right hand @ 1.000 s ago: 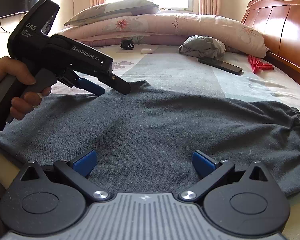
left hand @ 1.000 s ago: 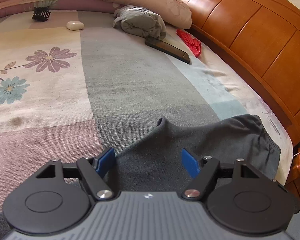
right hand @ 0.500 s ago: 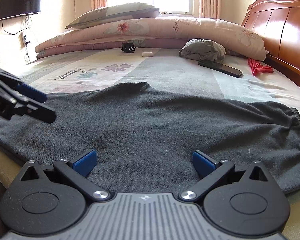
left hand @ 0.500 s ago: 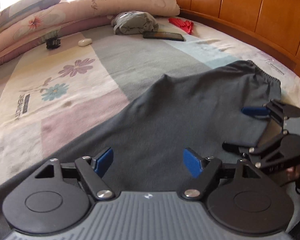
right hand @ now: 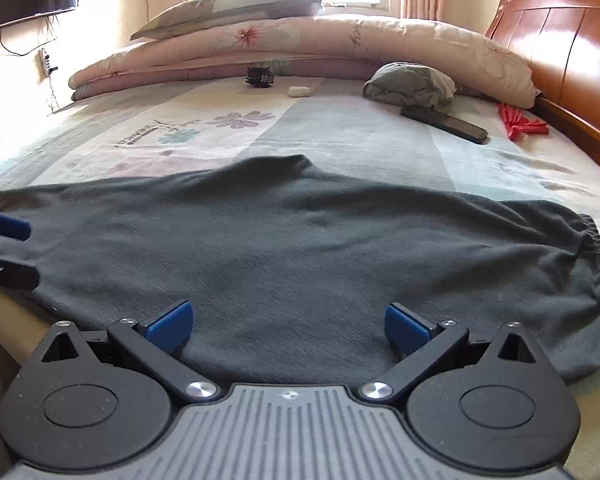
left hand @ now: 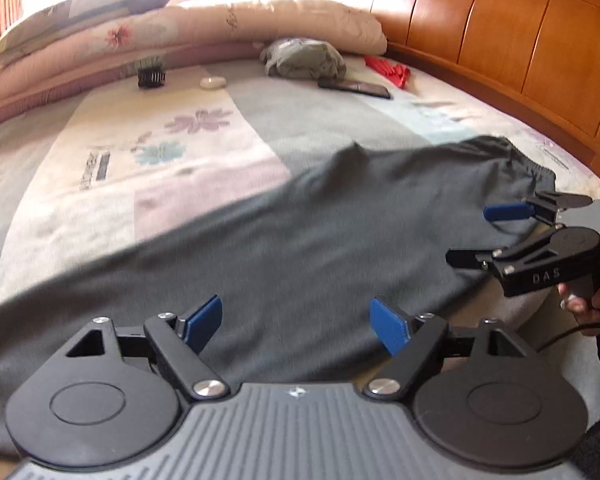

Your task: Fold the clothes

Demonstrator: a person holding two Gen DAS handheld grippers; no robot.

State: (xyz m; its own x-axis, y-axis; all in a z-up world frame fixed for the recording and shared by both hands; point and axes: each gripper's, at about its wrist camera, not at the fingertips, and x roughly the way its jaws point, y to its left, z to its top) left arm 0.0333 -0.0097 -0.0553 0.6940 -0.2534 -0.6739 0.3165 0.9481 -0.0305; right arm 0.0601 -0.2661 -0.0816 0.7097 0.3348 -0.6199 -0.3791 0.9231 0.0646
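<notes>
Trousers (right hand: 300, 248) lie flat along the bed's (right hand: 340, 148) near edge, waistband at its right end. Since a second ago the left gripper (left hand: 296, 320) has pulled back off the cloth toward the left end, jaws opening, nothing between them. Right gripper (right hand: 288, 326) hangs wide and empty. The bed's middle is bare; phone (right hand: 448, 124) and bundle (right hand: 412, 86) sit near the headboard (right hand: 572, 52).

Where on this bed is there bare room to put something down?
The widest free patch is the flowered sheet, between the dark trousers and the stacked quilts. It is crowded toward the headboard: a bundled grey garment, a phone and red hangers.
</notes>
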